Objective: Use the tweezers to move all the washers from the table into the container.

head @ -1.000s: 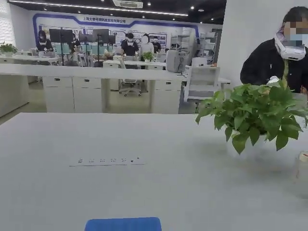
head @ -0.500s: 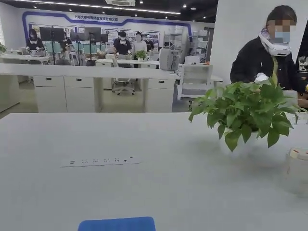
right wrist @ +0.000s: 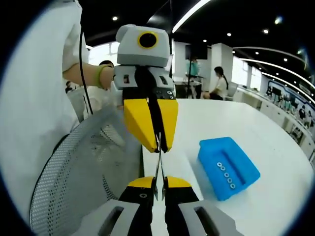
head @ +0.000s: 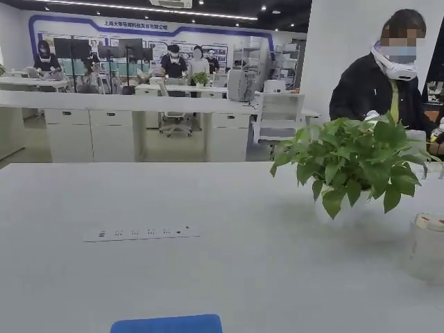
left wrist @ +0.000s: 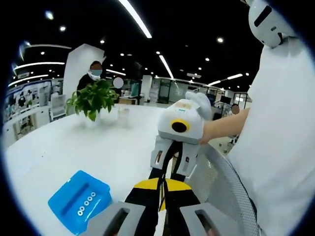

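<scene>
Open-plan office lab — white desks (head: 139, 104) and monitors (head: 132, 48) at eleven o'clock, potted plant (head: 354, 163) at two o'clock.

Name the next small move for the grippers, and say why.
Probably swing the tweezers over toward the blue tray: the left gripper and right gripper both pinch them short of the table, beside a mesh chair back, while the washers lie in a row in that tray.

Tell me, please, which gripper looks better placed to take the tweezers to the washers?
The right gripper, probably: the tweezers run forward from its shut jaws, and the washers on the blue tray lie close beside them. The left gripper only pinches their far end.
</scene>
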A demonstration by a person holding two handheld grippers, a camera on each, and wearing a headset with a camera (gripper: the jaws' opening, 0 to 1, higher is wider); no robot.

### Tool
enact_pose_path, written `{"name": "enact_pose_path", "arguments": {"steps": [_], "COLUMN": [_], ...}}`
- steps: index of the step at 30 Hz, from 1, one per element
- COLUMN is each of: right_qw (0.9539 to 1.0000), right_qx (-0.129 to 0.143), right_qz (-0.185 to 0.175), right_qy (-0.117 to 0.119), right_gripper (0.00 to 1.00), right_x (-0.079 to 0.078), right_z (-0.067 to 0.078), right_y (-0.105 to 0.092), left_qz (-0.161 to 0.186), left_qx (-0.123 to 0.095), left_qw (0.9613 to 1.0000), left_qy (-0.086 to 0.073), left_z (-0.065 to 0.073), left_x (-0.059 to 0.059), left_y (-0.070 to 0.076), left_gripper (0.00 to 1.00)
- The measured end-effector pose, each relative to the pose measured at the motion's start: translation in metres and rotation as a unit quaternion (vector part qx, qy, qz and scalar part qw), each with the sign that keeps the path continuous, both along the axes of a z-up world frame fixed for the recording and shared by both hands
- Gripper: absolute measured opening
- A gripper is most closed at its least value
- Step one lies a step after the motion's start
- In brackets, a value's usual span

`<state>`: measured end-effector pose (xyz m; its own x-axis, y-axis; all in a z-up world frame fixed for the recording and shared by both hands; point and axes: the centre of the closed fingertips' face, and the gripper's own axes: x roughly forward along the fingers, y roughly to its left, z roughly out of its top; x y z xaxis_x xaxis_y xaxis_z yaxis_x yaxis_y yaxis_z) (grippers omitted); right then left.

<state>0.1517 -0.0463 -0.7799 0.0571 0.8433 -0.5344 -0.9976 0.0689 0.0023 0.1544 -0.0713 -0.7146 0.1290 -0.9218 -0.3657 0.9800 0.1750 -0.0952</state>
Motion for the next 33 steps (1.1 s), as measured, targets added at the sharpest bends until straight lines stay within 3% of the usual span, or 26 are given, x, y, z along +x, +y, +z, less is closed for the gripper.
{"name": "enact_pose_path", "arguments": {"steps": [1,3,5,6,9,11,17,19,22,28,31,33], "right_qw": [0.9999,0.9995,0.9987,0.9985,0.9975,0.9969,0.9951,0.9934,0.9934,0.9889,0.9868,0.9844], "right_qx": [-0.009,-0.027,-0.038,-0.042,-0.054,-0.062,-0.079,-0.075,-0.064,-0.038,-0.047,-0.071], "right_qz": [-0.003,-0.012,-0.025,-0.029,-0.044,-0.048,-0.057,-0.077,-0.087,-0.137,-0.152,-0.16], "right_qy": [-0.005,-0.012,-0.023,-0.022,-0.015,-0.009,0.014,0.039,0.039,0.045,0.031,0.017], "right_gripper": [0.04,0.05,0.05,0.05,0.06,0.07,0.08,0.1,0.13,0.22,0.28,0.34], "right_x": [0.003,0.008,0.015,0.017,0.026,0.029,0.029,0.028,0.03,0.032,0.032,0.033], "right_z": [-0.004,-0.011,-0.016,-0.018,-0.03,-0.037,-0.06,-0.061,-0.056,-0.038,-0.034,-0.034], "right_y": [-0.002,-0.005,-0.007,-0.008,-0.009,-0.008,-0.005,-0.006,-0.009,-0.027,-0.044,-0.059], "left_qz": [-0.006,-0.005,-0.007,-0.01,-0.015,-0.02,-0.031,-0.034,-0.036,-0.034,-0.036,-0.039], "left_qx": [0.017,0.053,0.078,0.087,0.129,0.154,0.184,0.195,0.207,0.236,0.254,0.265], "left_qw": [0.9998,0.9979,0.9956,0.9949,0.9891,0.9855,0.9806,0.9786,0.9763,0.9709,0.9664,0.9634], "left_qy": [-0.003,-0.037,-0.051,-0.05,-0.068,-0.068,-0.058,-0.057,-0.052,-0.026,-0.017,-0.016], "left_z": [-0.004,-0.012,-0.02,-0.024,-0.044,-0.056,-0.08,-0.085,-0.092,-0.111,-0.122,-0.127], "left_x": [-0.001,0.006,0.008,0.008,0.014,0.016,0.018,0.018,0.017,0.02,0.021,0.021], "left_y": [0.003,0.009,0.014,0.015,0.023,0.026,0.032,0.035,0.04,0.053,0.059,0.061], "left_gripper": [0.0,0.0,0.0,0.0,0.0,0.0,0.0,0.0,0.0,0.0,0.0,0.0]}}
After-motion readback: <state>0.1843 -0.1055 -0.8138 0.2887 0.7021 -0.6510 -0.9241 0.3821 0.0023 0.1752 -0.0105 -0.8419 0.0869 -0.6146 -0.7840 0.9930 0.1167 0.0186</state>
